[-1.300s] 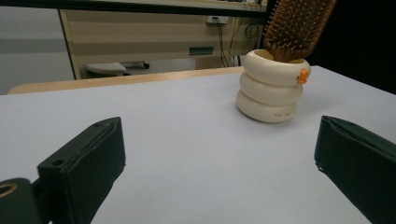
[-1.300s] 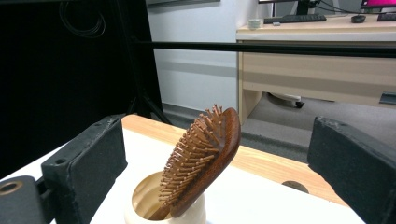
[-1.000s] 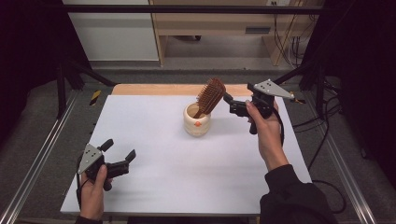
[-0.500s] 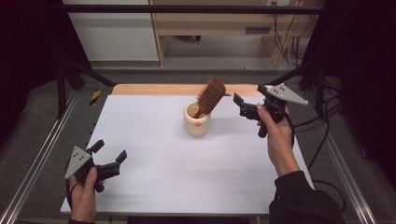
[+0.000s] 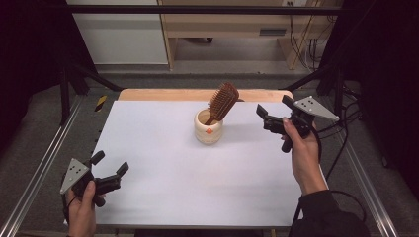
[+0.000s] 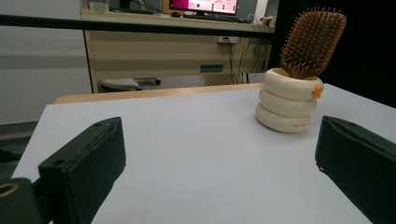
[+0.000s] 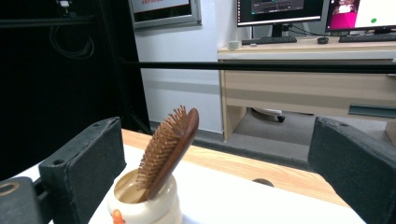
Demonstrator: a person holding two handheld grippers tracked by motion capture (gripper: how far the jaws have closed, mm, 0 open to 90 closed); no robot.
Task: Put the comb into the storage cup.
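A brown wooden hairbrush (image 5: 223, 101) stands head-up and tilted right in a cream ringed cup (image 5: 208, 129) at the middle of the white table (image 5: 163, 148). My right gripper (image 5: 273, 107) is held above the table to the right of the cup, open, jaws pointing left at the brush, apart from it. My left gripper (image 5: 109, 163) hovers open at the near left corner with nothing between its jaws. From the left gripper (image 6: 219, 144) the cup (image 6: 286, 105) and brush (image 6: 313, 42) lie far ahead on the right. Between the right gripper's (image 7: 219, 154) jaws the brush (image 7: 169, 144) leans in the cup (image 7: 144, 203).
A wooden strip (image 5: 188, 94) runs along the table's far edge. Metal rails (image 5: 39, 173) flank both sides. A light wood desk (image 7: 303, 79) with monitors stands beyond the table. Cables trail at the right by my right gripper.
My right gripper has drawn back to the right, away from the brush. My left gripper has shifted left and nearer, toward the table's corner. Brush and cup stay put.
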